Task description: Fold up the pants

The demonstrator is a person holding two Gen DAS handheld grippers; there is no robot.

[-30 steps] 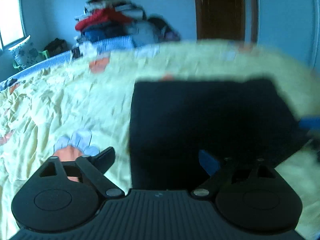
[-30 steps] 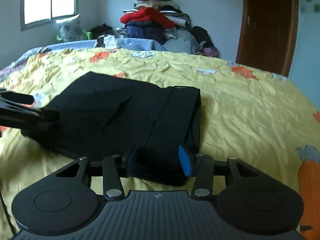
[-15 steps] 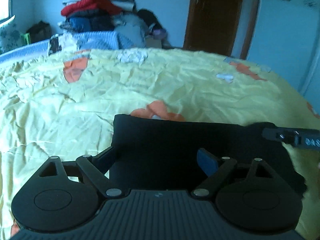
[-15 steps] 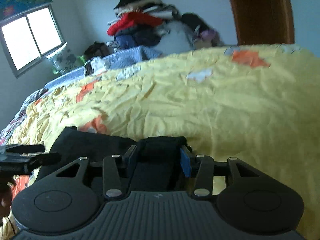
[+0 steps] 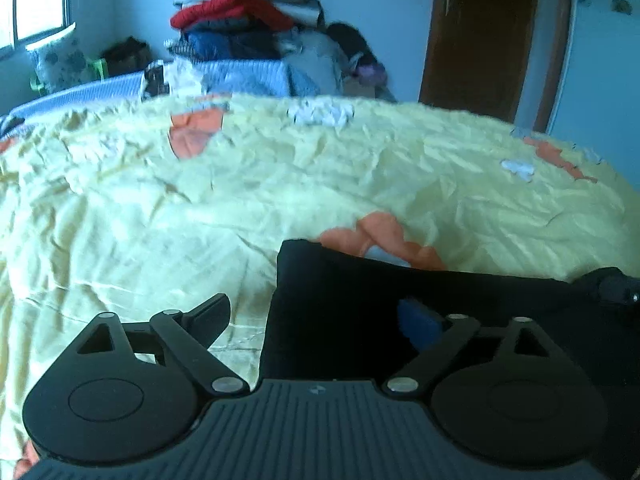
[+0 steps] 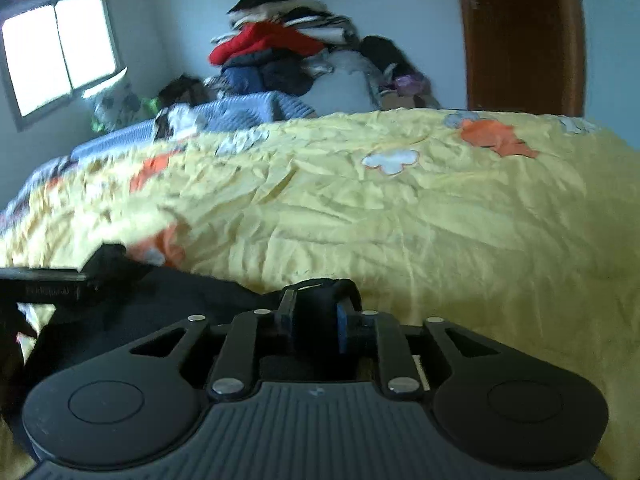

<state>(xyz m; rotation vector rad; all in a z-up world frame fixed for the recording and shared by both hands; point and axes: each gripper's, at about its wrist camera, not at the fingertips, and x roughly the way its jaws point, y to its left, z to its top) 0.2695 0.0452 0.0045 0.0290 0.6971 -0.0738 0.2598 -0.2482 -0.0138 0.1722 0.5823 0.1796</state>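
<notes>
In the left wrist view, the left gripper (image 5: 316,316) fills the lower part of the frame with its jaws spread wide. One finger sits at lower left over the yellow bedspread (image 5: 200,208); the other, with a blue pad, sits at lower right over the black pants (image 5: 360,292). The pads press on nothing. The pants lie folded in the lower centre and right of the frame, their far edge running across an orange patch in the bedspread. At the right edge a dark piece of the other tool pokes in over the cloth. A heap of clothes (image 5: 248,20) stands at upper centre, a brown door (image 5: 484,32) at upper right.

In the right wrist view, the right gripper (image 6: 314,326) sits at lower centre. Its jaws have just been closing and now stand narrow, pinching a bunched fold of the pants (image 6: 168,300) between the blue pads. The dark cloth spreads from there toward the lower left of the frame, where a finger of the left gripper (image 6: 48,284) reaches in from the left edge. A window (image 6: 60,52) glows at upper left.
</notes>
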